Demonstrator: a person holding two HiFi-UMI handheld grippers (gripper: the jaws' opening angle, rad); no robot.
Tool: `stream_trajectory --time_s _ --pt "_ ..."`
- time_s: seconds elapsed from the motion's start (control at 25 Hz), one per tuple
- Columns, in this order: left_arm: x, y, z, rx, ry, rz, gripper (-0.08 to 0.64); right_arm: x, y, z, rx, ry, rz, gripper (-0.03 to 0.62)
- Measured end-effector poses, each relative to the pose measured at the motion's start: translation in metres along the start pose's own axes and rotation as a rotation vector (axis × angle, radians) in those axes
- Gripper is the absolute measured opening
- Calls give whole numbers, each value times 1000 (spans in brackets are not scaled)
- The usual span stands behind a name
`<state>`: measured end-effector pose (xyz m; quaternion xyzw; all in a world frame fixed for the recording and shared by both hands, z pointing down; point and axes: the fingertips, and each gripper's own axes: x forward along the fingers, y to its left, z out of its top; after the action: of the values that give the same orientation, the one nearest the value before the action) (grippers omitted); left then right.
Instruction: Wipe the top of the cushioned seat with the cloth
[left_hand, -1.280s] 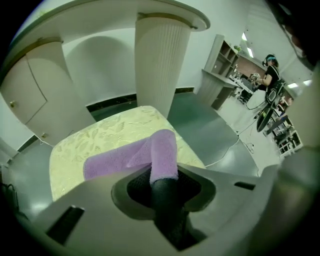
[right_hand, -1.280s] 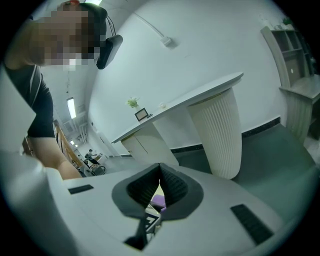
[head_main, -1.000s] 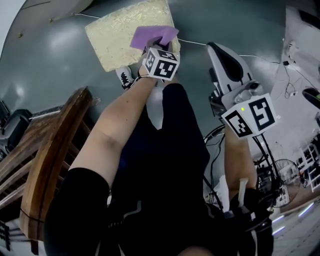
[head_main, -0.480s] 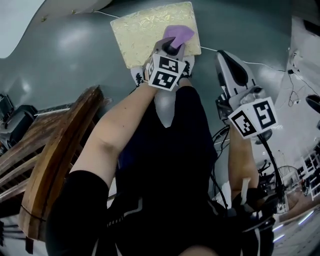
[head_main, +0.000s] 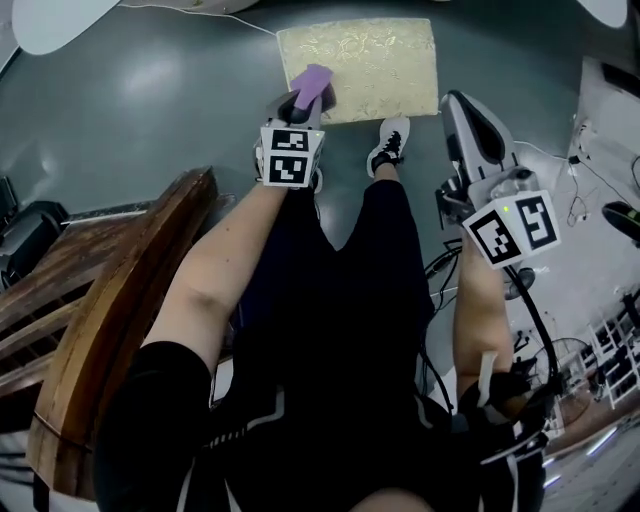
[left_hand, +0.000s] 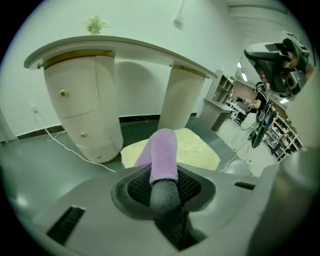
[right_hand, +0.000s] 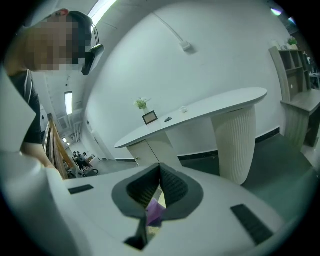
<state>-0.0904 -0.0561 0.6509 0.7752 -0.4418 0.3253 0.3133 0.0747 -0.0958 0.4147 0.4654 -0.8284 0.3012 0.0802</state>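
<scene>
The cushioned seat (head_main: 365, 62) is a pale gold pad lying on the grey floor at the top of the head view. My left gripper (head_main: 298, 103) is shut on a purple cloth (head_main: 313, 81), which rests over the seat's near-left corner. In the left gripper view the cloth (left_hand: 163, 153) sticks up out of the left gripper (left_hand: 164, 181), with the seat (left_hand: 196, 150) behind it. My right gripper (head_main: 466, 103) hangs to the right of the seat, above the floor. In its own view the right gripper (right_hand: 159, 171) has its jaws together with nothing held.
A wooden chair (head_main: 110, 330) stands close at the left. The person's shoe (head_main: 388, 146) is just short of the seat. A white curved desk with drawers (left_hand: 82, 100) rises behind the seat, and a cable (left_hand: 60, 145) trails on the floor. Cables and stands (head_main: 545, 340) crowd the right.
The left gripper has carried the cloth from the seat's near-right corner across to its near-left corner. The right gripper has kept its place.
</scene>
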Motion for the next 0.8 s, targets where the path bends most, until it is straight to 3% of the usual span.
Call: stream_trajectory --time_s 0.24,0.4,0.64,0.8 --pt "-21 78 -70 -132 127 173 83 15 32 -17 19 39 49 6" --pt "-10 100 -103 -159 188 255 83 22 30 -38 14 72 93 6" --pt "24 62 -112 -261 178 299 83 -2 -11 -63 -7 131 109 6" --pt "39 17 -109 -226 181 278 83 -22 -35 -67 -5 143 102 6"
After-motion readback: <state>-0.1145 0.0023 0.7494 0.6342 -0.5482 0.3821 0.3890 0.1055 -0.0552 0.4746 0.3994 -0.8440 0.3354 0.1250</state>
